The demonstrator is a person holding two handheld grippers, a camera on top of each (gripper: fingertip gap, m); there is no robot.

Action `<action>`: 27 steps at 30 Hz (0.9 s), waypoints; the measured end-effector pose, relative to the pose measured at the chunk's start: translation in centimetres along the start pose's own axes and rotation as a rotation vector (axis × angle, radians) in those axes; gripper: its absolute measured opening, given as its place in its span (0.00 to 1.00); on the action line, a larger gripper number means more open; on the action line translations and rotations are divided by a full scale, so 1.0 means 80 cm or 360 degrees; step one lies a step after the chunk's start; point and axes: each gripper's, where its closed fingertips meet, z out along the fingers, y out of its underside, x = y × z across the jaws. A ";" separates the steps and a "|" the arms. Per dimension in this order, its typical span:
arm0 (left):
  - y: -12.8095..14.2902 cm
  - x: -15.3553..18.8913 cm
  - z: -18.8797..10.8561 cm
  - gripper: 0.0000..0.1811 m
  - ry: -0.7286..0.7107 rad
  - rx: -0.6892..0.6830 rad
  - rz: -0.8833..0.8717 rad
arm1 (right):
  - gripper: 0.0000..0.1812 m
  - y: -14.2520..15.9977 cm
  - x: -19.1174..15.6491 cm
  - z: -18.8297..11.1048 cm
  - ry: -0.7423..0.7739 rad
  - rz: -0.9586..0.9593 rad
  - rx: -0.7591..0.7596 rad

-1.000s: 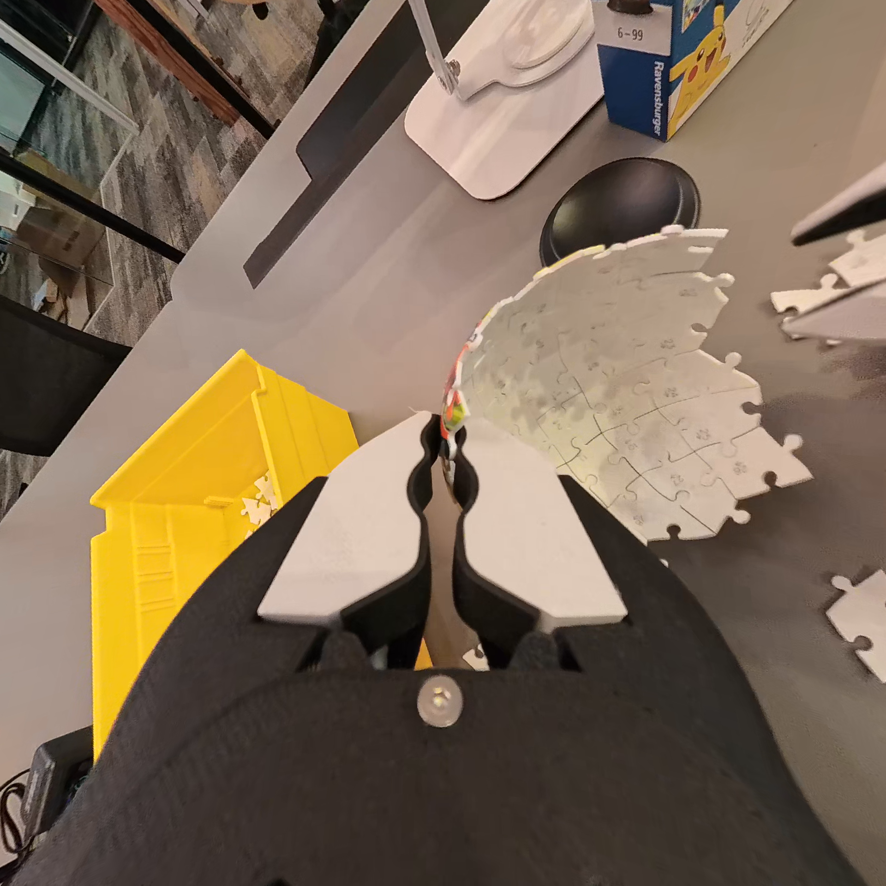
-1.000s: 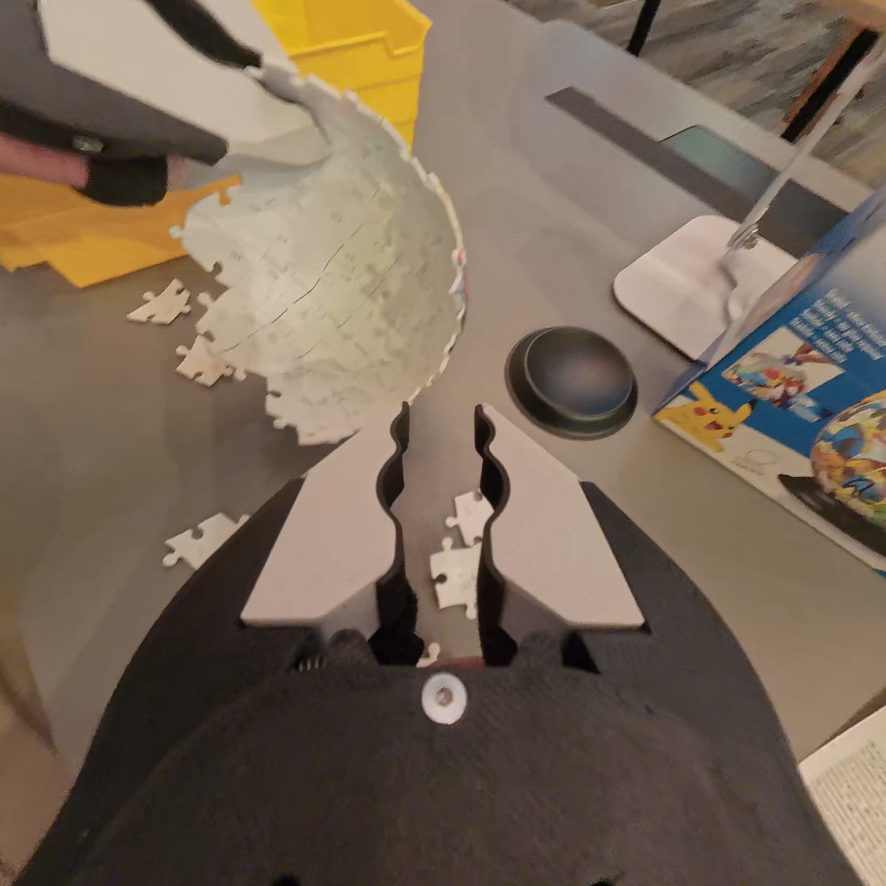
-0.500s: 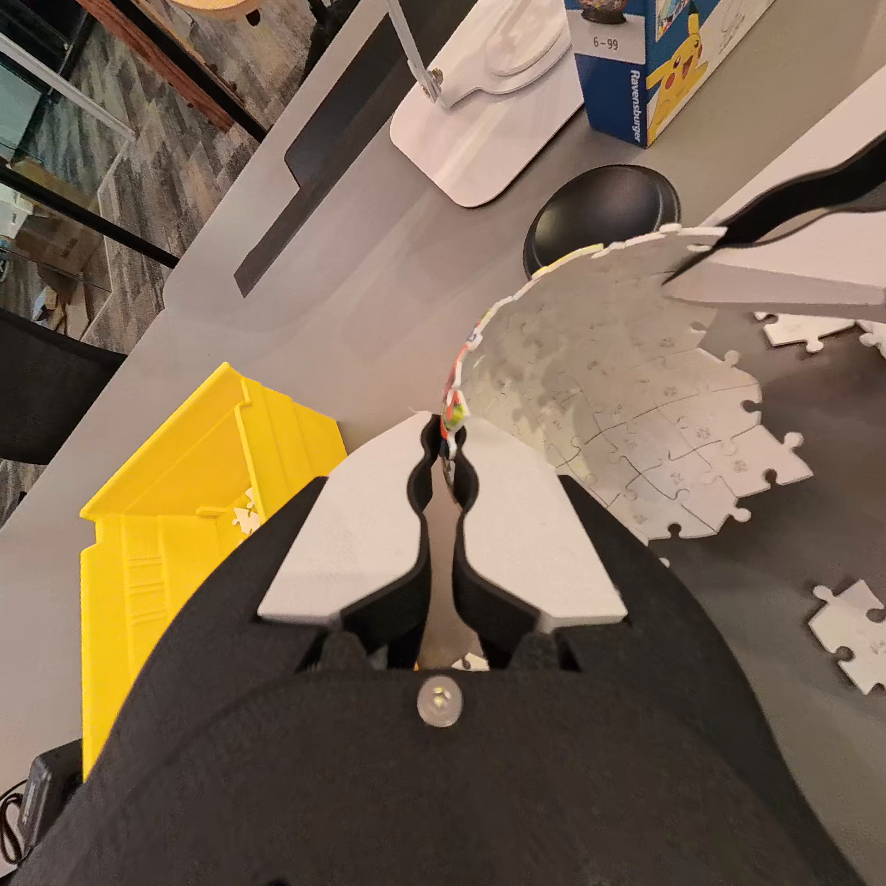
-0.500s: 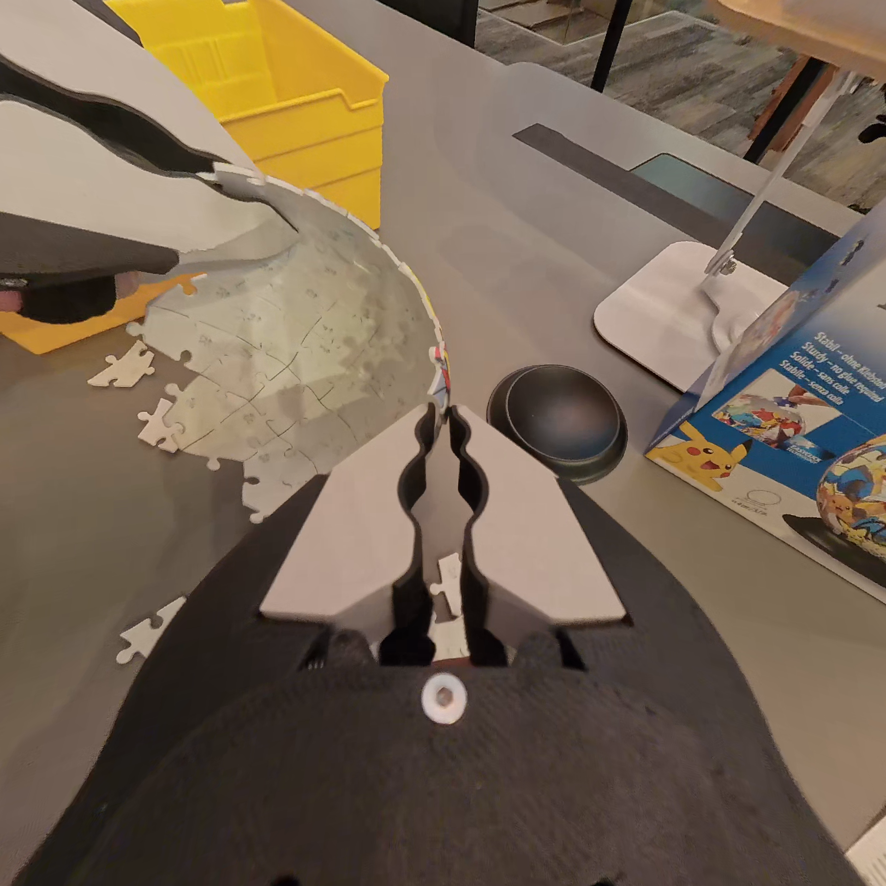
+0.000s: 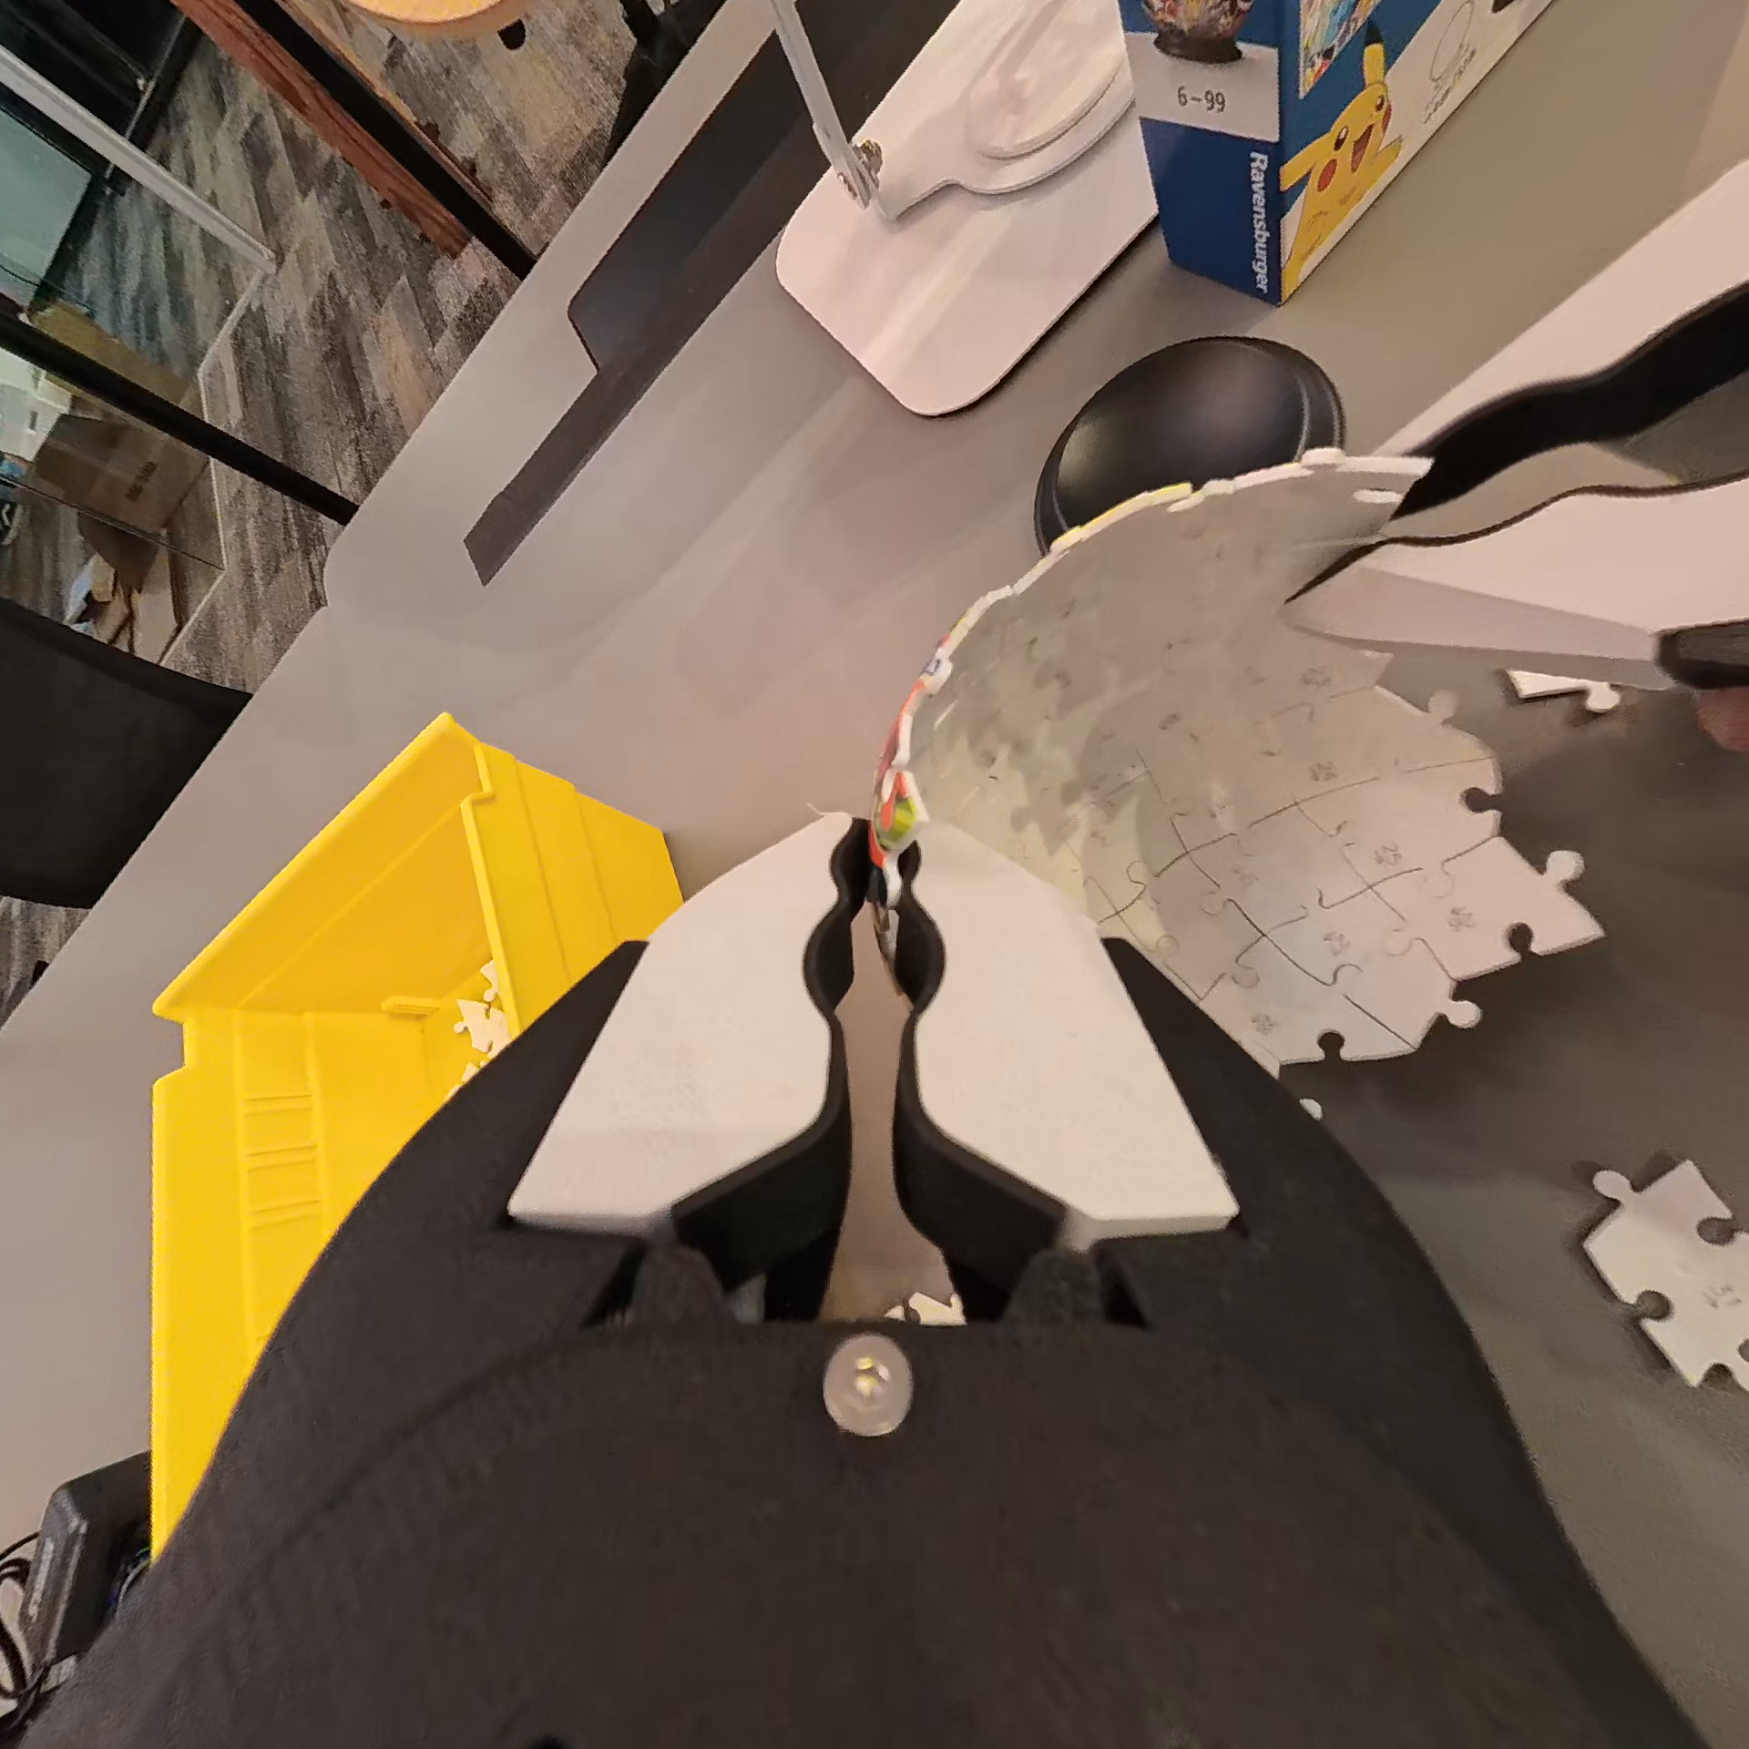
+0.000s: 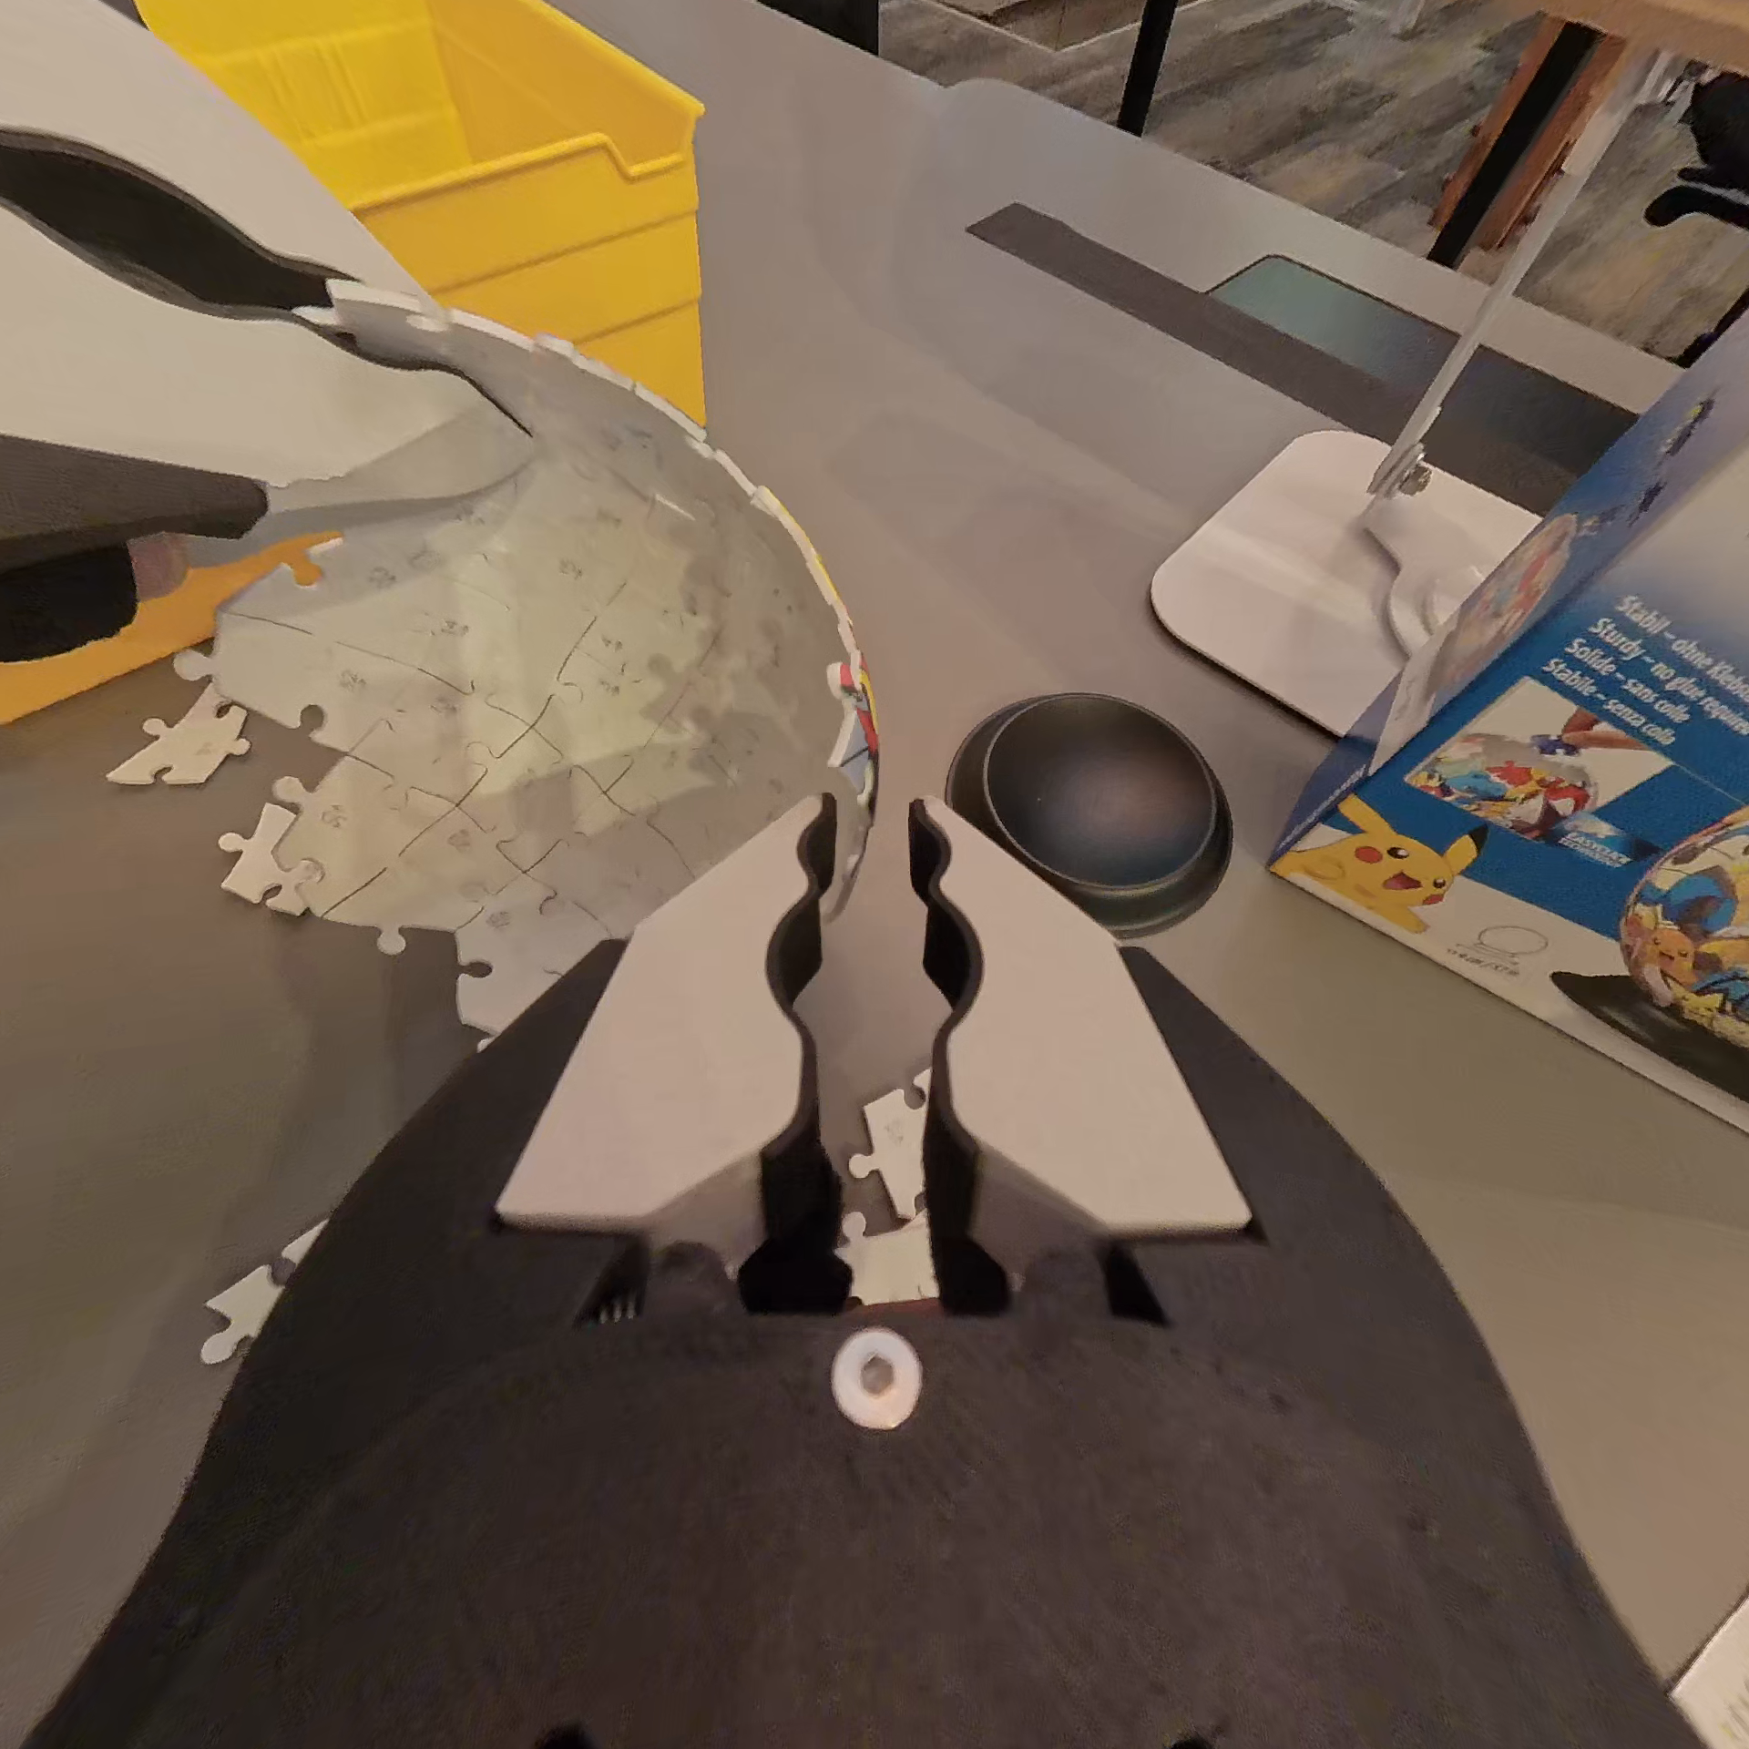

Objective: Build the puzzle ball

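Grey-white inside of the half-built puzzle ball (image 5: 1230,804) faces up, lifted above the grey table (image 5: 719,662). Left gripper (image 5: 885,842) is clamped on its coloured rim; right gripper (image 6: 871,814), fingers slightly apart, straddles the opposite rim. Loose pieces (image 5: 1675,1278), black stand (image 6: 1098,814), yellow bin (image 5: 379,994) and blue box (image 6: 1562,804) lie nearby

Left wrist view looking down close along its fingers (image 5: 729,994), right wrist view facing it from opposite, both sharing the half-built puzzle ball (image 5: 1230,804) (image 6: 530,700), black stand (image 5: 1202,426) (image 6: 1098,804)
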 end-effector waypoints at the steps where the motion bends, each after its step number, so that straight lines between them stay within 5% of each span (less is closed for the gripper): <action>1: 0.000 0.000 0.000 0.02 -0.0002 0.0000 -0.0001 | 0.05 0.001 -0.001 0.001 -0.0007 -0.0004 -0.0006; 16: 0.002 0.001 0.003 0.01 0.0006 -0.0007 -0.0016 | 0.01 -0.002 0.004 0.005 0.0032 0.0010 0.0006; 21: 0.007 0.001 0.006 0.02 0.0019 -0.0024 -0.0026 | 0.12 -0.002 -0.002 -0.001 -0.0007 -0.0008 -0.0006; 27: 0.006 0.006 0.006 0.02 0.0078 -0.0015 -0.0084 | 0.13 0.007 -0.009 -0.004 -0.0064 0.0001 -0.0057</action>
